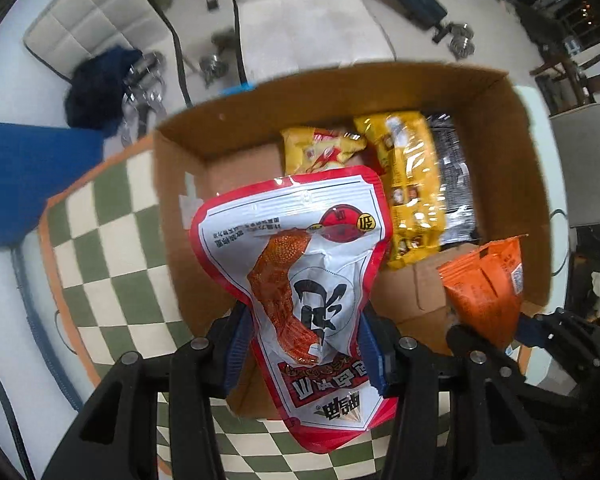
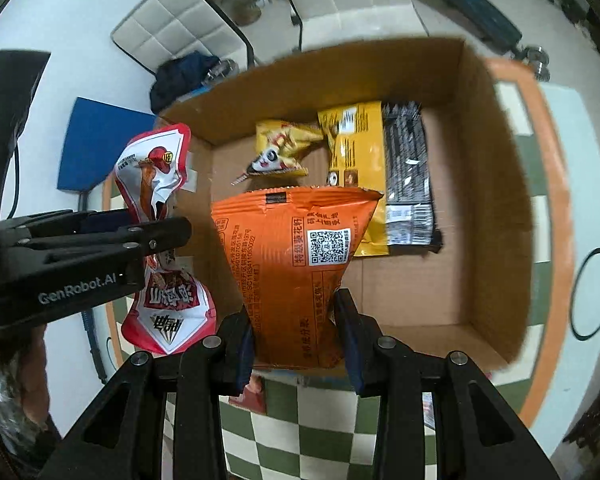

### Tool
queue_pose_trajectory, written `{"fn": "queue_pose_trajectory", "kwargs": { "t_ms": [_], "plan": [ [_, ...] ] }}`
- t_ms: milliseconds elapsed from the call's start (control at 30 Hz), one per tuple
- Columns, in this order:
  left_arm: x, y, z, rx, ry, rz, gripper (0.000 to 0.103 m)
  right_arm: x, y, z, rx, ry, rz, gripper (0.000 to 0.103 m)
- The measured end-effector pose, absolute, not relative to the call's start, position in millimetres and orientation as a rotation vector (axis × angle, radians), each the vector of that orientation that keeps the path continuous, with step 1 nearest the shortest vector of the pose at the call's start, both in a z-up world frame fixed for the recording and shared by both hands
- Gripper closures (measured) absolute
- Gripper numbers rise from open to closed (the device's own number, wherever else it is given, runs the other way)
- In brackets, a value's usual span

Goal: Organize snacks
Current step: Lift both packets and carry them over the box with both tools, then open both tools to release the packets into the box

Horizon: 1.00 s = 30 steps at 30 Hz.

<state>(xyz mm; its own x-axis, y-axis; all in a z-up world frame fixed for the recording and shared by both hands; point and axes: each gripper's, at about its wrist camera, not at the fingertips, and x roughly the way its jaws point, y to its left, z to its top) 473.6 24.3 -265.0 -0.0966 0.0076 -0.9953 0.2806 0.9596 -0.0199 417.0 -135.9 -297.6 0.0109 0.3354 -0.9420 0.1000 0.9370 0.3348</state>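
My left gripper point(image 1: 306, 340) is shut on a red and white snack pouch point(image 1: 300, 264) and holds it above the near left part of an open cardboard box point(image 1: 180, 184). My right gripper point(image 2: 296, 328) is shut on an orange snack bag point(image 2: 296, 256) above the box's near edge point(image 2: 480, 332). The orange bag also shows in the left wrist view point(image 1: 488, 288), and the red pouch in the right wrist view point(image 2: 156, 184). Inside the box lie a small yellow packet point(image 2: 284, 148), a long yellow pack point(image 2: 356, 160) and a black pack point(image 2: 408, 168).
The box stands on a green and cream checkered mat point(image 1: 112, 240) with an orange border. A blue pad point(image 1: 24, 176) lies to the left. White chairs point(image 1: 92, 20) and cables lie on the floor beyond the table.
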Motion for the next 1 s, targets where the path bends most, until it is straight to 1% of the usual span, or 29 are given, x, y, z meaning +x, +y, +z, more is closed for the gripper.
{"fn": "queue_pose_trajectory", "kwargs": {
  "t_ms": [167, 433, 900, 1000],
  "plan": [
    [486.7, 25.1, -307.8, 0.231, 1.751, -0.232, 0.057, 426.3, -124.6, -340.7, 0.36, 1.617, 0.191, 0.064],
    [484.0, 22.4, -337.6, 0.235, 1.812, -0.241, 0.057, 427.9, -112.7, -374.4, 0.35, 1.659, 0.191, 0.064],
    [460.7, 17.2, -364.6, 0.335, 1.882, -0.253, 0.057, 430.0, -83.8, -394.2, 0.241, 1.67, 0.195, 0.064],
    [457.7, 22.7, -367.2, 0.326, 1.893, -0.245, 0.053, 426.8, -81.4, -396.4, 0.233, 1.669, 0.201, 0.064]
  ]
}}
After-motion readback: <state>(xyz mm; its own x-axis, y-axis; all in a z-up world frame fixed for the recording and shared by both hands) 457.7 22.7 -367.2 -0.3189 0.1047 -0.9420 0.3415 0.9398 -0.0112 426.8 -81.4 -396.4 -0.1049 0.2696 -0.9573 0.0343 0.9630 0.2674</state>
